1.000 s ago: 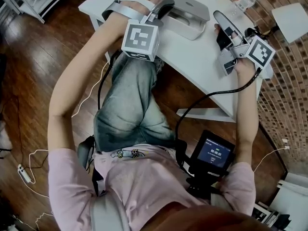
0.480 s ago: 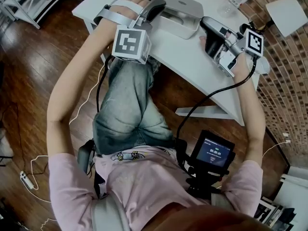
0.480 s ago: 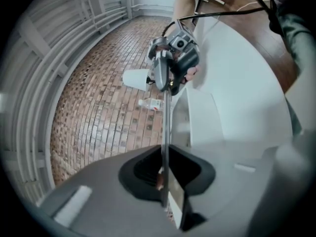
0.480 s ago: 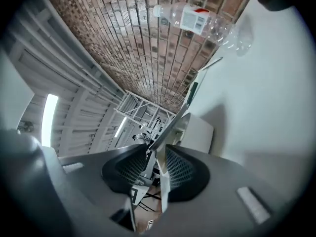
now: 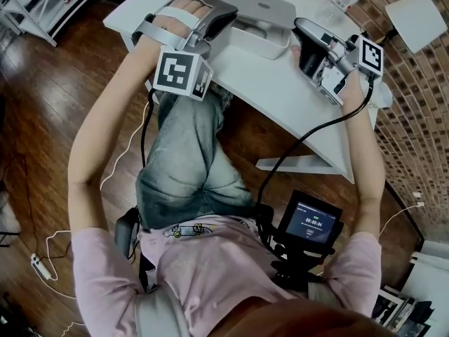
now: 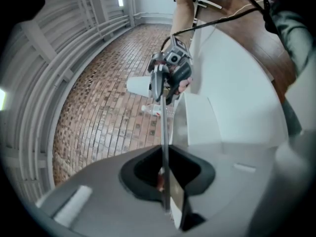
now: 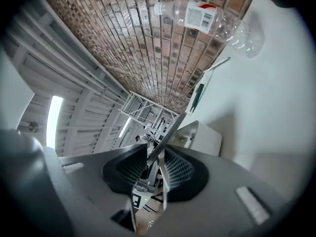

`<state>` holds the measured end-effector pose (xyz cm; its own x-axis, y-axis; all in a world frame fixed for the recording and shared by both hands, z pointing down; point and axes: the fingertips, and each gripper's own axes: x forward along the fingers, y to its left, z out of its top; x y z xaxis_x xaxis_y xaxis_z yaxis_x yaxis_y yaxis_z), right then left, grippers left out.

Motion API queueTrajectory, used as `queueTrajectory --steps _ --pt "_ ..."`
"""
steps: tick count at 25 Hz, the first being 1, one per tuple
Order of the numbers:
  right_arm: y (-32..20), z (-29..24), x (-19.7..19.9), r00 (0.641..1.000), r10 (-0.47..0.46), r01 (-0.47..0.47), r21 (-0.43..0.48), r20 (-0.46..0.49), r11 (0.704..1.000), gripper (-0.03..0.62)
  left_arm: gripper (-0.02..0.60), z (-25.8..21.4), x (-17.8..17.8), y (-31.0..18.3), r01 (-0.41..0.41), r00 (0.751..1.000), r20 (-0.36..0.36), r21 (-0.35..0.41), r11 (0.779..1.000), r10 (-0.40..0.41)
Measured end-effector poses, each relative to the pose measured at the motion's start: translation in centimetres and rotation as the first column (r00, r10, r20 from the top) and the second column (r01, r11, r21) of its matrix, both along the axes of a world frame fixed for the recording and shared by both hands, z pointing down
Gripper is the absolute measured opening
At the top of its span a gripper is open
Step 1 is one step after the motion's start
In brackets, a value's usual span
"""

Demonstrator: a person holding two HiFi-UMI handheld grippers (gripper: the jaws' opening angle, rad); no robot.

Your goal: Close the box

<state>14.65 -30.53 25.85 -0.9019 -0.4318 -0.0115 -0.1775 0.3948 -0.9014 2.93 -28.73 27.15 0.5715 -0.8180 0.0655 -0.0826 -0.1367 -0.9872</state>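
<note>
Item 1: pale grey rectangular box [image 5: 265, 45], standing open on white table [image 5: 280, 93], thin grey lid [image 5: 256, 2] held above it. One lid edge is clamped by left gripper [image 5: 222, 20]. The opposite edge is being closed upon by right gripper [image 5: 305, 39], pads not yet pressing. Lowering is judged to be steadied from 2 sides.

The person sits with both bare arms stretched forward, elbows a little bent. The left hand [image 5: 184, 11] lies palm down under a strap on the left gripper [image 5: 223, 18], and its jaws stand pressed on the thin edge of the lid [image 5: 247, 3]. The right gripper [image 5: 303, 34] is held further out and turned inward. Its jaws are closing with the same edge between them, not yet pressed on it.
</note>
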Motion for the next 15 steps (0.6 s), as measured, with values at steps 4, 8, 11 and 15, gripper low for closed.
queueTrajectory --steps 4,8,11,15 --pt "-0.5 -0.3 -0.4 1.000 -0.021 0.022 0.020 -0.022 1.000 0.107 0.048 0.0 -0.2 0.5 -0.018 1.000 -0.023 0.024 1.000 0.018" --pt "0.3 -1.0 -0.8 0.999 -0.046 0.047 0.031 -0.028 0.998 0.095 0.048 -0.1 -0.4 1.4 -0.051 0.998 -0.043 0.063 0.997 0.054" --pt "1.1 -1.8 -1.0 0.997 -0.049 0.053 0.068 -0.059 0.996 0.087 0.048 -0.3 -0.4 2.3 -0.072 0.996 -0.044 0.108 0.992 0.077" --pt "2.2 -1.5 -0.9 0.995 -0.050 0.057 0.080 -0.091 0.995 0.087 0.049 -0.3 -0.3 2.8 -0.090 0.996 -0.009 0.155 0.984 0.093"
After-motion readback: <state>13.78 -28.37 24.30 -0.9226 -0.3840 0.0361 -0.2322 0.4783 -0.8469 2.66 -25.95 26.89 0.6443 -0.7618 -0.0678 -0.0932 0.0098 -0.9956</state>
